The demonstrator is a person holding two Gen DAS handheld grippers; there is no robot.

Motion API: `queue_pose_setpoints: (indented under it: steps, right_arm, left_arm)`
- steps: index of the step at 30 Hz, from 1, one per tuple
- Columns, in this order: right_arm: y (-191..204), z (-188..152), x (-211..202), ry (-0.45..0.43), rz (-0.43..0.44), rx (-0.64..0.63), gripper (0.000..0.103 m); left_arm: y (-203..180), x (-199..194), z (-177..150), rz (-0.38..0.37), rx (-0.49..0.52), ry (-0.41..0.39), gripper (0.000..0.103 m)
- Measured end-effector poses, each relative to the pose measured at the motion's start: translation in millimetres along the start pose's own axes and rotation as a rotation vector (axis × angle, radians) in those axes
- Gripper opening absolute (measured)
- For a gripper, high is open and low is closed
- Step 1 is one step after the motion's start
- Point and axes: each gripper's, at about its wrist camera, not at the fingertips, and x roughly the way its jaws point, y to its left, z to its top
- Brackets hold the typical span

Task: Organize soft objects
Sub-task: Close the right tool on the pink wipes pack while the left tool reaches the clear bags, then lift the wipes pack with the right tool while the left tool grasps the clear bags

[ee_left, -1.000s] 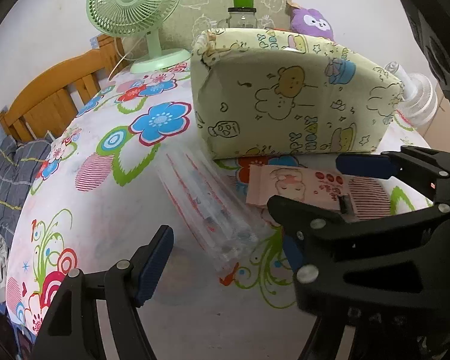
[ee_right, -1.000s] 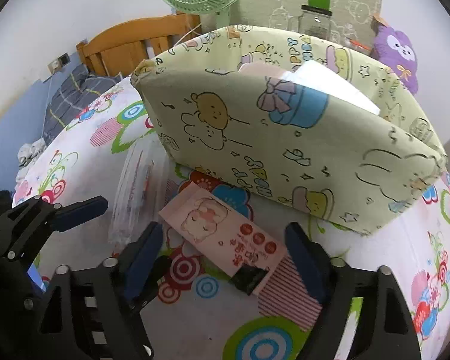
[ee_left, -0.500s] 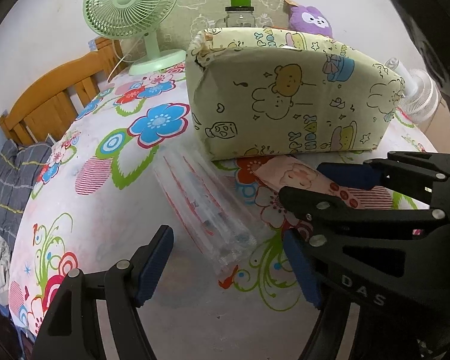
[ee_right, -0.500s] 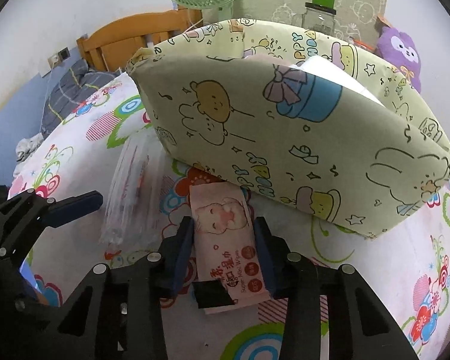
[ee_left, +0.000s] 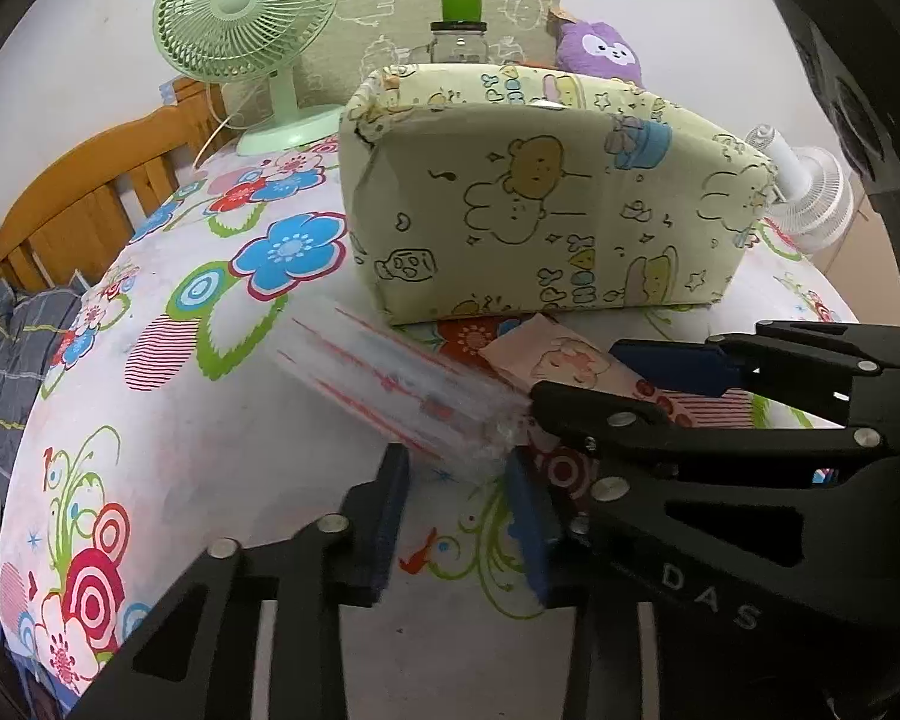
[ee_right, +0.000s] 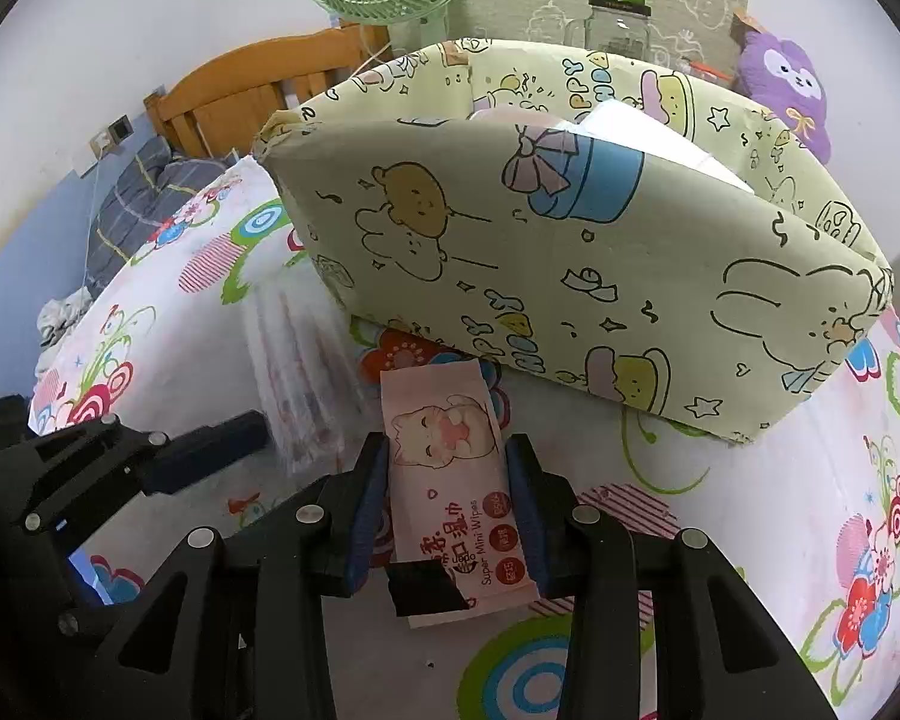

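A: Right, quick notes. R gripper (ee_right: 447, 498) is sitting w/ its fingers closed in against both long sides of the pink wipes pack (ee_right: 450, 480); pads are touching the pack, no gap showing. Pack is lying flat on the floral tablecloth (ee_right: 750, 510), its far end just beside the front wall of the fabric bin (ee_right: 570, 276).

B: And the L gripper (ee_left: 456, 510)?

A: Fingers are standing partly apart, narrow gap. Near end of the clear plastic pack (ee_left: 390, 378) w/ red stripes is sitting at the fingertips; can't tell whether they're touching it. Looks blurred in the L wrist view.

B: Where's that pack rel. to the bin?

A: Lying in front of the bin's left corner, running diagonally away from it, far end near the bin's base. Pink pack is just to its right, also in front of the bin. In the L view the R gripper (ee_left: 624, 378) is crossing in front of the bin's right half.

B: Anything in the bin?

A: White item (ee_right: 660, 138) and sth pink are poking above the rim; can't tell what they are.

B: Behind the bin?

A: Green fan (ee_left: 246, 18), jar w/ green lid (ee_left: 461, 36), purple plush (ee_left: 597, 51). White fan (ee_left: 810, 198) is sitting off the bin's right end. Wooden headboard (ee_left: 90, 198) is off to its left.
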Motion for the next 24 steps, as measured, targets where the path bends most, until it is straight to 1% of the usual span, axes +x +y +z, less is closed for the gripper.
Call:
queue_pose_setpoints:
  steps: [1,5,7,15,17,18,19,21,24]
  right_arm:
    - [0,-1,-1,0.0,0.002,0.002,0.042]
    - [3,-5,-5,-0.003,0.001,0.005,0.042]
    - [4,-7,-5,0.002,0.014,0.004,0.042]
    - [19,-14,-9,0.003,0.07,-0.01,0.042]
    - [22,-16,-12,-0.004,0.074,-0.012,0.042]
    - [23,-16,-14,-0.008,0.071,-0.012,0.042]
    - [23,-16,-15,-0.011,0.069,-0.011,0.042]
    - [21,-16,-18,-0.016,0.064,-0.002,0.042]
    - [17,-15,-24,-0.018,0.047,0.019,0.042]
  left_arm:
    - [-1,-1,-1,0.0,0.003,-0.001,0.023]
    - [2,-4,-4,0.009,-0.001,0.0,0.022]
    - [5,-5,-6,0.022,-0.006,-0.001,0.02]
    - [16,-15,-16,0.048,-0.012,0.01,0.02]
    - [19,-19,-17,0.043,-0.021,0.01,0.021]
    - [19,-20,-17,0.039,-0.027,0.009,0.028]
    - [20,-21,-17,0.037,-0.036,0.007,0.032]
    - [18,-21,-16,0.034,-0.039,0.005,0.032]
    - [14,-22,-13,0.016,-0.04,0.001,0.038]
